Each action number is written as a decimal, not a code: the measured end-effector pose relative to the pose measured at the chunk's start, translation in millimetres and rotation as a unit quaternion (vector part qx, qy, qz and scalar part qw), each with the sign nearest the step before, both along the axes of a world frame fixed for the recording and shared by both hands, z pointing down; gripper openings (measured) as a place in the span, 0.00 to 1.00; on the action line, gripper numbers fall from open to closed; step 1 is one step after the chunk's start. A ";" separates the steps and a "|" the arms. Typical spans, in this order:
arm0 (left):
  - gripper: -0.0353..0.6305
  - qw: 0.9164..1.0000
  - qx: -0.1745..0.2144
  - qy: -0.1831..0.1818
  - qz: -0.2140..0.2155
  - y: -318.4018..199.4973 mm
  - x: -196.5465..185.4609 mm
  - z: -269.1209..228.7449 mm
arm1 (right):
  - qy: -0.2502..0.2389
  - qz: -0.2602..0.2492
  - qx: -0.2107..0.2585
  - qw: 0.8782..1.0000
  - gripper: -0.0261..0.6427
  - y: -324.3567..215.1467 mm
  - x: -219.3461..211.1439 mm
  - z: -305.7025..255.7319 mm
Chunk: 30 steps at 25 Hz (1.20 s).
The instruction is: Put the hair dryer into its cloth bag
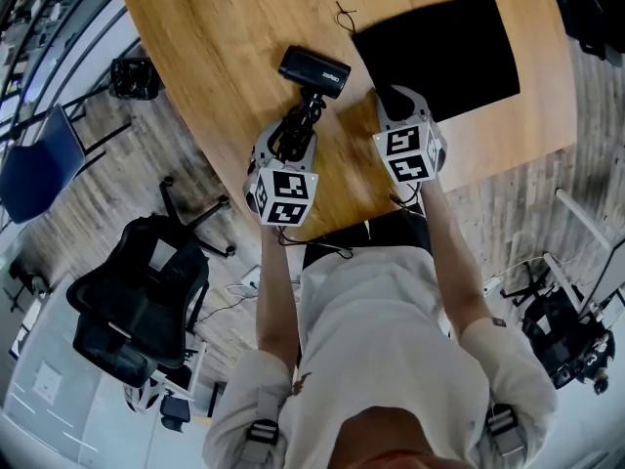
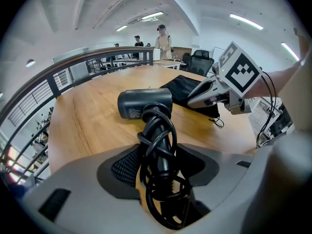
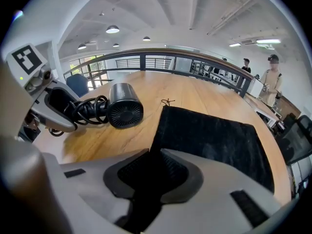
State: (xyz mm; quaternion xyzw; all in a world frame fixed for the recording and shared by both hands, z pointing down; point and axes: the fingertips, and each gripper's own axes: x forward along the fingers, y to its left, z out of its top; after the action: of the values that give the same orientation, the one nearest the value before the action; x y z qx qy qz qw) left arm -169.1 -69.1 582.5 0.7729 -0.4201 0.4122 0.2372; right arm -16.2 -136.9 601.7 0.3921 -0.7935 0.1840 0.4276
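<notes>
My left hand-held gripper was clamped on the handle of the hair dryer, and the black cord was wound round that handle. The dryer's barrel sat low over the wooden desk, near the cloth bag but apart from it; I could not tell whether it rested on the wood. The black bag lay flat on the desk, its drawstring at the far corner. My right hand-held gripper had its jaws parted at the bag's near corner, with cloth between them.
</notes>
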 end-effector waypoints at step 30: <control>0.41 0.999 0.014 0.015 0.041 16.5 9.4 -12.8 | -0.050 0.040 0.034 0.997 0.07 -5.5 14.5 -37.5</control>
State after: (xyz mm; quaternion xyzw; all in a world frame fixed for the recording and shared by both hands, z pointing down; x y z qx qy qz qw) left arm -159.7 -52.6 569.7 0.7990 -0.3902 0.4036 0.2156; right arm -1.6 -142.3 564.1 0.4283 -0.8032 0.1937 0.3659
